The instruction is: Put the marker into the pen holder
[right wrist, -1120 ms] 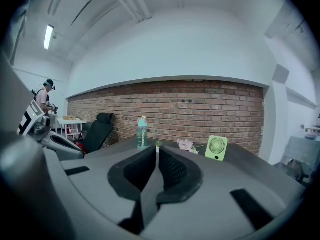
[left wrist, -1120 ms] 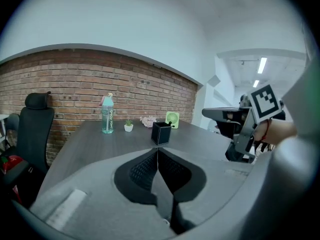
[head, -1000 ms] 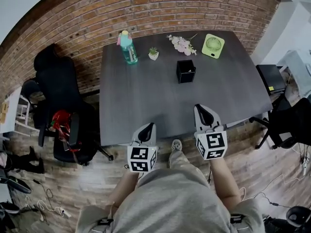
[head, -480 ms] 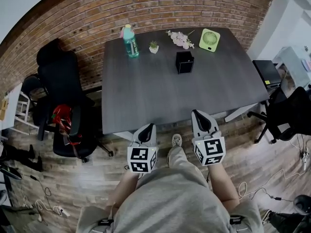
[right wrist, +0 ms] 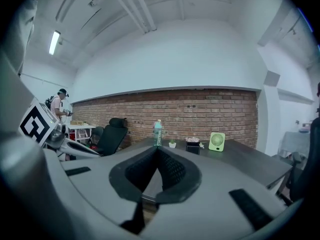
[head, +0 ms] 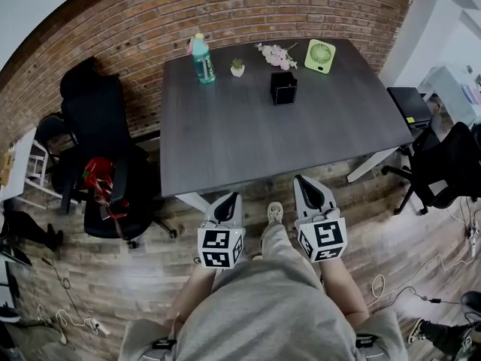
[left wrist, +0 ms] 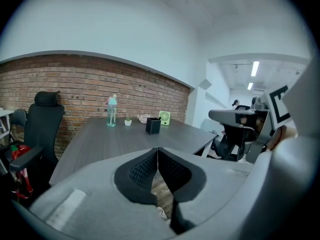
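Note:
The black square pen holder (head: 283,88) stands on the far half of the dark grey table (head: 248,141); it also shows as the pen holder (left wrist: 153,126) in the left gripper view and the pen holder (right wrist: 192,146) in the right gripper view. I see no marker on the table or in either gripper. My left gripper (head: 229,197) and right gripper (head: 304,181) hang side by side just off the table's near edge, above the wooden floor. Both are shut with nothing between the jaws, as the left gripper (left wrist: 158,152) and right gripper (right wrist: 158,151) show close up.
At the table's far edge stand a teal bottle (head: 201,58), a small potted plant (head: 237,68), pink flowers (head: 276,54) and a green fan (head: 320,56). Left of the table are a black office chair (head: 94,119) and a red bag (head: 98,177). Another black chair (head: 451,164) is at the right.
The view has pulled back from the table. Both grippers, earlier over its near edge, now hang in front of it above the floor. Their jaws stay shut.

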`<state>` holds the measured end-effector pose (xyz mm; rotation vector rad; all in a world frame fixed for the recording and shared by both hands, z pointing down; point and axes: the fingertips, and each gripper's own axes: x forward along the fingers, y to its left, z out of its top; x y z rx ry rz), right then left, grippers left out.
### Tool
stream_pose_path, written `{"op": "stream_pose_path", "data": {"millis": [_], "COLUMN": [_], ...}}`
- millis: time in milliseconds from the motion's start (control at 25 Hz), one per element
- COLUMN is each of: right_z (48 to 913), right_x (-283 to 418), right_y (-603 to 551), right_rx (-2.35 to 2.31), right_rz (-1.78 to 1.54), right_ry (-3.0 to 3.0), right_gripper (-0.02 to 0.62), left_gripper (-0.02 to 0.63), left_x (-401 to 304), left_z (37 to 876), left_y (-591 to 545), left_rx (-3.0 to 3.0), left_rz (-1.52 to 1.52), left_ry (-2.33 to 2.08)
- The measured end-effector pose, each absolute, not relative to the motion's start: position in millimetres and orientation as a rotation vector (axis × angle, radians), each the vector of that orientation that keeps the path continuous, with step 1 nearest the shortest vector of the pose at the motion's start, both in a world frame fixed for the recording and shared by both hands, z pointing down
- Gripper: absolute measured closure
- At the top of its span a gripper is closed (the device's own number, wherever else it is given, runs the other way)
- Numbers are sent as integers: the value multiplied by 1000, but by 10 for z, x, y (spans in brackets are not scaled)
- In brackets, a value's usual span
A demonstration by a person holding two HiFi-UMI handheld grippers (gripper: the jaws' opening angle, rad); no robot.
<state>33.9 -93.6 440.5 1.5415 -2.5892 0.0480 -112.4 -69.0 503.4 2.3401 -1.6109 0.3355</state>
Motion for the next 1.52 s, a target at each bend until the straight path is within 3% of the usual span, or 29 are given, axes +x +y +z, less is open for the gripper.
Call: {"op": "stream_pose_path", "data": {"millis": [1520], "right_z": [4420], "right_x": [385], "right_y": [-652], "right_rx": [1555], "right_rz": [91], "right_ry": [-2614], "right_gripper": [594], "left_gripper": [589], "left_x": [-1043], "left_z": [5005], "left_y": [-447], "left_rx": [2366], "left_rz": [346], "left_ry": [-1596]}}
